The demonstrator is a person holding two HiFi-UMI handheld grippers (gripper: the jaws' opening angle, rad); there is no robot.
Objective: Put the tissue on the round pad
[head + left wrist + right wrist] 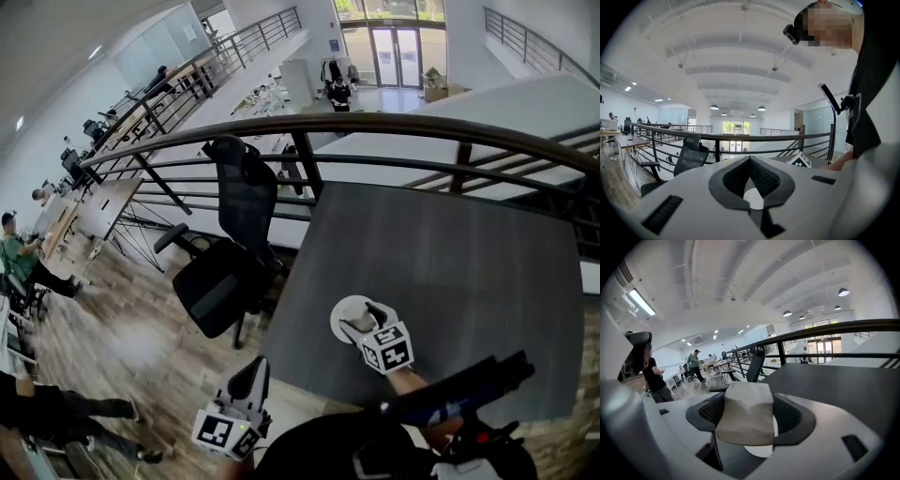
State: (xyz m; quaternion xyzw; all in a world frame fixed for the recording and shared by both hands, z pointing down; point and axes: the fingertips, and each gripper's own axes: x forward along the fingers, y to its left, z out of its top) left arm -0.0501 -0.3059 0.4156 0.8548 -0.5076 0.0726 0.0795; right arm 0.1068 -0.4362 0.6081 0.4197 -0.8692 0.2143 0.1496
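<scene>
We grip the tissue [747, 413] between the right gripper's [366, 320] jaws over the round pad [342, 314] on the worktop [450, 262], placed, we judge, to set it down there. Our left gripper [249, 380], closed and empty, waits off the worktop's near edge, out of the way.

Dark grey, matte, rectangular surface [450, 253], seen steeply from above. Resting flat and directly on it, toward the 7 o'clock corner and close to the near edge: a single white round pad [343, 317].
</scene>
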